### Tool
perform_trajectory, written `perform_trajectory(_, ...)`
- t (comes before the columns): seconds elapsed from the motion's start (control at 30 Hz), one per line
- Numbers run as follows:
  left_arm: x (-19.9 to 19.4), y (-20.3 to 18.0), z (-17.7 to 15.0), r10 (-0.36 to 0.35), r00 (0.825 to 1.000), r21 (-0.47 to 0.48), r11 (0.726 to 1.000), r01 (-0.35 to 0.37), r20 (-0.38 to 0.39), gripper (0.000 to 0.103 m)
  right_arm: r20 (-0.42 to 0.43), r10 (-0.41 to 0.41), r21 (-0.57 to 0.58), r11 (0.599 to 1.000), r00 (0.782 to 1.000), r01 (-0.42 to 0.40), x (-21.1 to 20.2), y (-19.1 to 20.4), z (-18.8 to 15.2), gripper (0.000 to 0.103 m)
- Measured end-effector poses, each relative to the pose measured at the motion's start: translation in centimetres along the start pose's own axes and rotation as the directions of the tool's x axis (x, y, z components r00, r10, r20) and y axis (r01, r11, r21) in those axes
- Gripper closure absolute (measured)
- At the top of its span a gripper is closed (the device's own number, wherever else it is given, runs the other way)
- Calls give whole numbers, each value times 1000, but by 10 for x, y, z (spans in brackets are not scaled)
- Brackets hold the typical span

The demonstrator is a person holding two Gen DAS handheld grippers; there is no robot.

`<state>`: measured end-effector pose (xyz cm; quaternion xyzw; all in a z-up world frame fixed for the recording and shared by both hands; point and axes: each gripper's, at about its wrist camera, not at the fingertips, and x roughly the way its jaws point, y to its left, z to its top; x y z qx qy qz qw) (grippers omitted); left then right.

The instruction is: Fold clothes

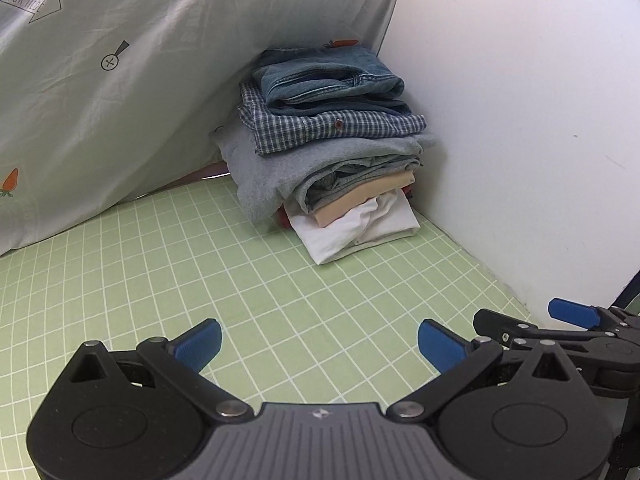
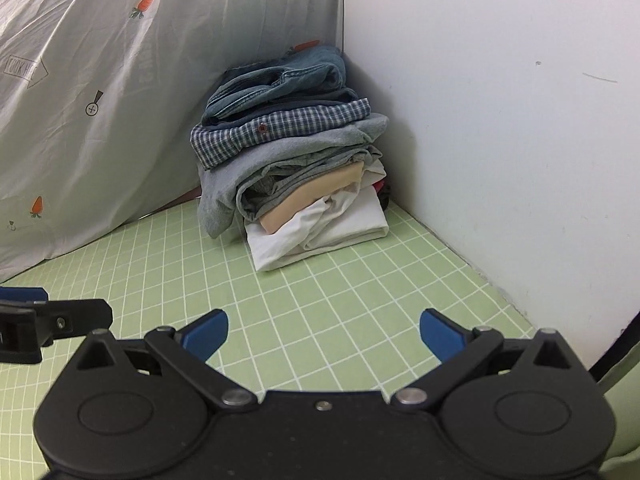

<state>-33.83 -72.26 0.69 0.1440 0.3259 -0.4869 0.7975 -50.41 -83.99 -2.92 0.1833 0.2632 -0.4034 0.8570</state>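
Note:
A stack of folded clothes [image 1: 332,148] stands in the far corner on the green checked sheet [image 1: 200,280]: blue denim on top, a blue checked shirt, grey, beige and white pieces below. It also shows in the right wrist view [image 2: 296,160]. My left gripper [image 1: 320,344] is open and empty, low over the sheet, well short of the stack. My right gripper [image 2: 324,334] is open and empty too, beside the left one. The right gripper [image 1: 576,320] shows at the right edge of the left wrist view; the left gripper's fingers [image 2: 24,294] show at the left edge of the right wrist view.
A white wall [image 1: 520,120] borders the sheet on the right. A pale printed cloth with carrots [image 1: 120,100] slopes down on the left behind the stack. The green sheet [image 2: 320,280] lies between the grippers and the stack.

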Motion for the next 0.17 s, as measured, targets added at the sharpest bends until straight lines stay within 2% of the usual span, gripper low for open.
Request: perform_trajectory(0.17, -4, -1, -3, -3, 1000, 10, 1000, 3, -2, 0, 7, -6, 3, 1000, 1000, 6, -3, 0, 0, 0)
